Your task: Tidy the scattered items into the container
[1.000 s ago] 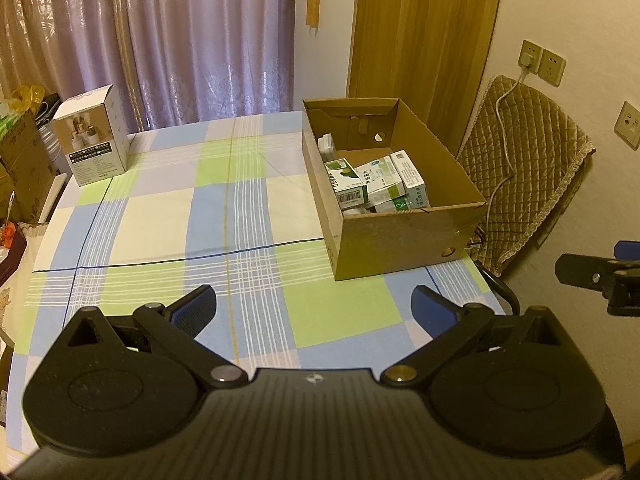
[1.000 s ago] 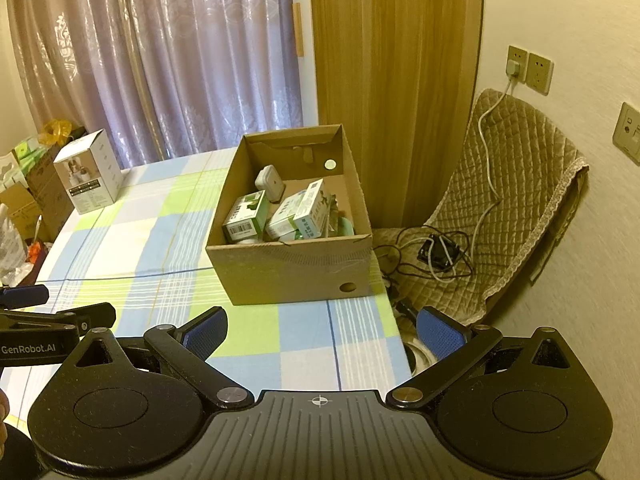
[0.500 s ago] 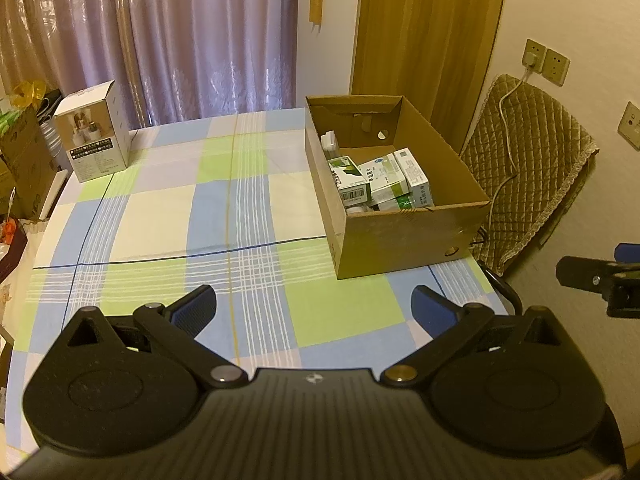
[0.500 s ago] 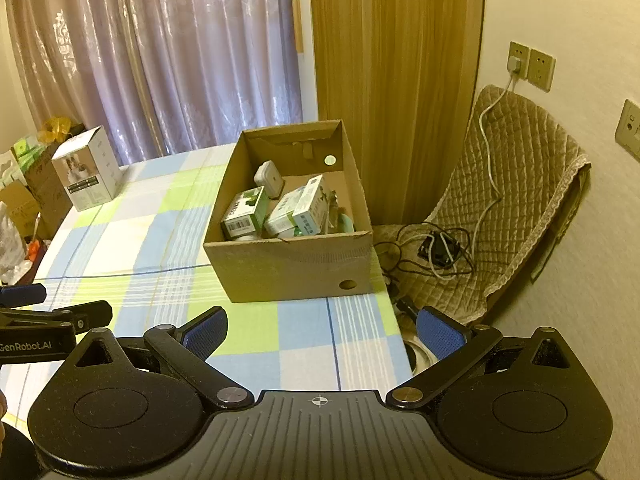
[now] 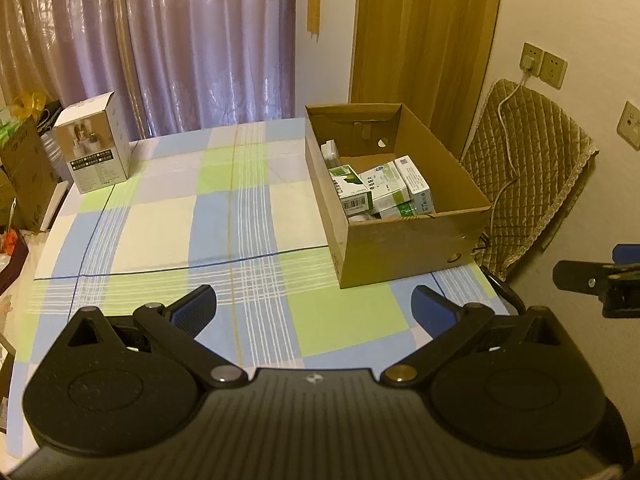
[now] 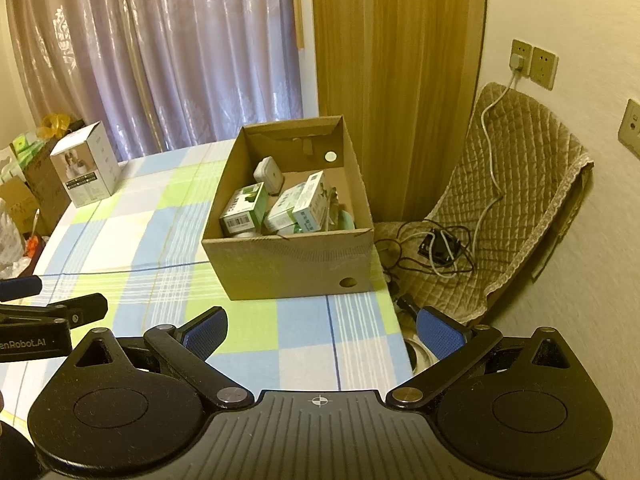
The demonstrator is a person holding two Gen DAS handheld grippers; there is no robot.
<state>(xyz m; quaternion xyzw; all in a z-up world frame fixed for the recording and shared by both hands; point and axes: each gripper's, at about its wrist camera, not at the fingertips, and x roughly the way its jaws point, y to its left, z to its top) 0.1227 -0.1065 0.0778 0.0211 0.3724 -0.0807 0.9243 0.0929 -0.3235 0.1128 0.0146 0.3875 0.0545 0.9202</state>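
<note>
1. The table (image 5: 168,216) has a cloth with blue, green and cream squares, and it carries everything

2. The cardboard box (image 5: 404,240) sits at the far right corner of the table, by its right edge, with its top open

3. A tall white box (image 5: 94,148) stands up at the far left corner of the table, well apart from the cardboard box

4. The left gripper (image 5: 314,306) hangs over the near edge of the table, its two blue pads wide apart, with nothing between them

5. The right gripper (image 6: 320,332) hangs over the near right corner, its pads wide apart too, and it holds nothing

6. The small green and white packs (image 6: 280,208) lie inside the cardboard box, leaning on each other

7. A little white plug thing (image 6: 269,174) sits behind the packs, near the back wall of the cardboard box
</note>
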